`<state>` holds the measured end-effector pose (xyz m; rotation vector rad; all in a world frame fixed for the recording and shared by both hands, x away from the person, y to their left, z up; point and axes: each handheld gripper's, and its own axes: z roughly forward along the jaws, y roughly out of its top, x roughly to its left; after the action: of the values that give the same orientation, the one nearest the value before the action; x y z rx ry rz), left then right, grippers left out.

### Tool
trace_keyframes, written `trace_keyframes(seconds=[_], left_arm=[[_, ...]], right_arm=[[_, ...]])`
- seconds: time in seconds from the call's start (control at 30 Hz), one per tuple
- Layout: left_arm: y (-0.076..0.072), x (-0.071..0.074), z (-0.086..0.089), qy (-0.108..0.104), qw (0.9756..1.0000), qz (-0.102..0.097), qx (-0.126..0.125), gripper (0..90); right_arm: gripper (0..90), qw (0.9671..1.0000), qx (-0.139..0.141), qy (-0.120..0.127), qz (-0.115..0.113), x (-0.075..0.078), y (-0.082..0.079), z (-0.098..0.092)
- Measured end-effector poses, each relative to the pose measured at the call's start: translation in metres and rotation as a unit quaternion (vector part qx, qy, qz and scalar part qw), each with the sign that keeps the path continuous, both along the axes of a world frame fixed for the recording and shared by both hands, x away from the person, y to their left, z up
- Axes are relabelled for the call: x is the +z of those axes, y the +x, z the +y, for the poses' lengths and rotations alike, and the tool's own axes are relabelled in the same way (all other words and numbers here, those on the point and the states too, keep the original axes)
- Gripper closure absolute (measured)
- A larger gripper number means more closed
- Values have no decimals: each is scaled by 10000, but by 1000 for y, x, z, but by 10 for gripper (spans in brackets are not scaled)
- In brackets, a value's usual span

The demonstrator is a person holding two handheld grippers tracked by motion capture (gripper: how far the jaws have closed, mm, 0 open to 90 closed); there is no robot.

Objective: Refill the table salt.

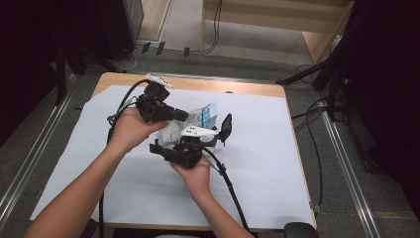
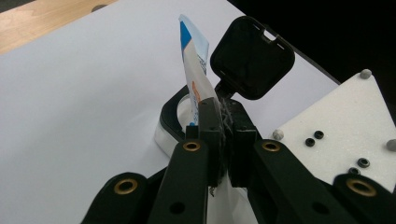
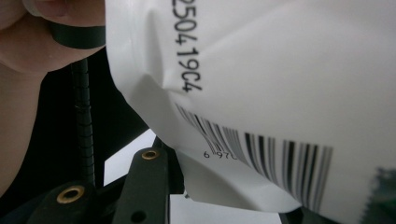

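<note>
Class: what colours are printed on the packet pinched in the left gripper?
White packet with blue and orange print, clearest in the left gripper view.

Pouch (image 2: 196,70) glossy plastic film; table cover (image 1: 267,163) matt white paper.

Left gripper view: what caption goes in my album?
Left gripper shut on a white-and-blue packet above the white table cover.

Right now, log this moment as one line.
left gripper: shut on packet | right gripper: holds packet's other end | table: white sheet
</note>
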<state>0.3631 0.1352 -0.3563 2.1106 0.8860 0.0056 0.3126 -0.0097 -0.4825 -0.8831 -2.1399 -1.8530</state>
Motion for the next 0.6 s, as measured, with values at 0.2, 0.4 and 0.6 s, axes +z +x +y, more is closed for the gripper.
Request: trace_keyframes(seconds=[0.2, 0.4, 0.6], left_arm=[[0, 0, 0, -11, 10000, 3, 1, 880], [0, 0, 0, -3, 10000, -2, -12, 879], [0, -1, -1, -1, 10000, -7, -3, 879]], right_arm=[[668, 10000, 7, 6, -11, 0, 0, 0], [668, 10000, 3, -5, -12, 0, 0, 0], [668, 10000, 2, -26, -2, 0, 0, -1]])
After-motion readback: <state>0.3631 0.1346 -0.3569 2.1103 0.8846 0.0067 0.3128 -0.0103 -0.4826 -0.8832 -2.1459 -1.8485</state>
